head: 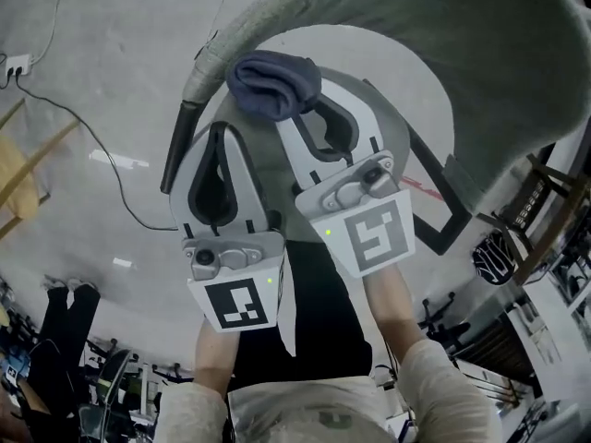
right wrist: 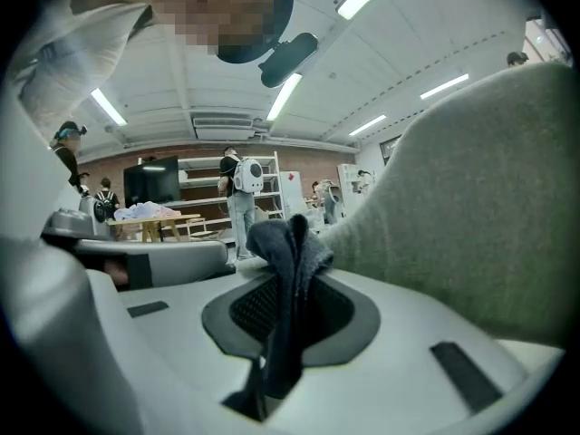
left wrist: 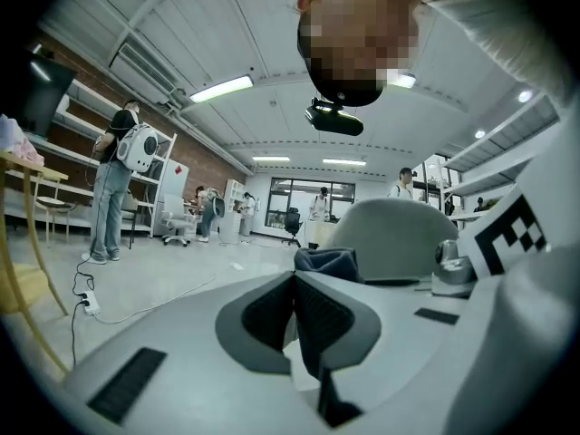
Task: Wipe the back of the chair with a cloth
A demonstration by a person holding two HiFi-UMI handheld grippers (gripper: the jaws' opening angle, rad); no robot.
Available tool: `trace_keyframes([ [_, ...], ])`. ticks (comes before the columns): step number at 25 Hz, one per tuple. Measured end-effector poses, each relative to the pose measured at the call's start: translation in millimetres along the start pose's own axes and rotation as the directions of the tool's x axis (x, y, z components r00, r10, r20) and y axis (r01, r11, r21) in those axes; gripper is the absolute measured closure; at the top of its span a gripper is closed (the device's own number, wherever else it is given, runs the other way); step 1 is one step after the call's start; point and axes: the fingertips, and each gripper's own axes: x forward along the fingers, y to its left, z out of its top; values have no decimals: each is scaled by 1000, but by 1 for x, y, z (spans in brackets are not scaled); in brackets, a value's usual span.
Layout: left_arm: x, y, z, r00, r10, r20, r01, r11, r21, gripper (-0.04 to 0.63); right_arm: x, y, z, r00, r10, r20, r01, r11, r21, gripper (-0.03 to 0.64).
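The chair's grey fabric back [head: 434, 40] arcs across the top and right of the head view. A dark blue cloth [head: 274, 83] is bunched just under its rim, with my right gripper [head: 309, 109] shut on it. In the right gripper view the cloth [right wrist: 288, 270] hangs pinched between the shut jaws, right beside the chair back [right wrist: 480, 225]. My left gripper [head: 220, 135] hangs to the left, shut with nothing between its jaws. The left gripper view shows its own jaws closed together [left wrist: 294, 284], with the cloth [left wrist: 328, 263] and chair back [left wrist: 394, 234] beyond.
A black cable [head: 92, 146] runs over the floor from a power strip [head: 16, 64]. Wooden furniture [head: 18, 183] stands at the left edge, and a black office chair base [head: 499, 257] at the right. People stand far off, one wearing a white backpack [left wrist: 136, 148].
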Motion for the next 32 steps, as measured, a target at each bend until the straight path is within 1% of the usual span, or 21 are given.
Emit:
trace_keyframes([
  [5, -4, 3, 0, 1000, 21, 18, -21, 1000, -19, 580, 9, 20, -7, 995, 97, -26, -97, 995, -27, 558],
  [8, -6, 2, 1, 999, 23, 22, -23, 999, -23, 580, 12, 26, -9, 990, 138, -35, -139, 989, -39, 558],
  [11, -8, 4, 0, 1000, 25, 18, -25, 999, -23, 580, 14, 28, -9, 987, 155, -40, -157, 987, -40, 558],
  [16, -13, 7, 3, 1000, 30, 11, -29, 999, -21, 580, 14, 29, -6, 988, 150, -45, -152, 987, -50, 558],
  [20, -8, 8, 1, 1000, 26, -1, -26, 999, -23, 580, 25, 20, -5, 993, 109, -40, -112, 991, -67, 558],
  [22, -6, 7, 2, 1000, 12, -9, -13, 1000, -19, 580, 28, 14, -5, 995, 87, -40, -90, 993, -71, 558],
  [25, -1, -1, 2, 999, -24, -25, 25, 999, 33, 580, 30, 3, -2, 998, 47, -39, -50, 996, -70, 558],
  [27, 3, -8, 1, 998, -52, -39, 55, 996, 65, 580, 31, -11, 2, 1000, -11, -29, 10, 999, -46, 558],
  [28, 6, -11, -1, 997, -64, -45, 67, 996, 67, 580, 30, -21, 5, 999, -47, -21, 46, 998, -34, 558],
  [30, 13, -15, -3, 996, -72, -57, 75, 996, 52, 580, 28, -42, 11, 993, -122, 1, 122, 992, -30, 557],
  [32, 20, -20, -2, 996, -68, -61, 70, 997, 40, 580, 22, -63, 16, 981, -196, 13, 196, 980, -37, 558],
])
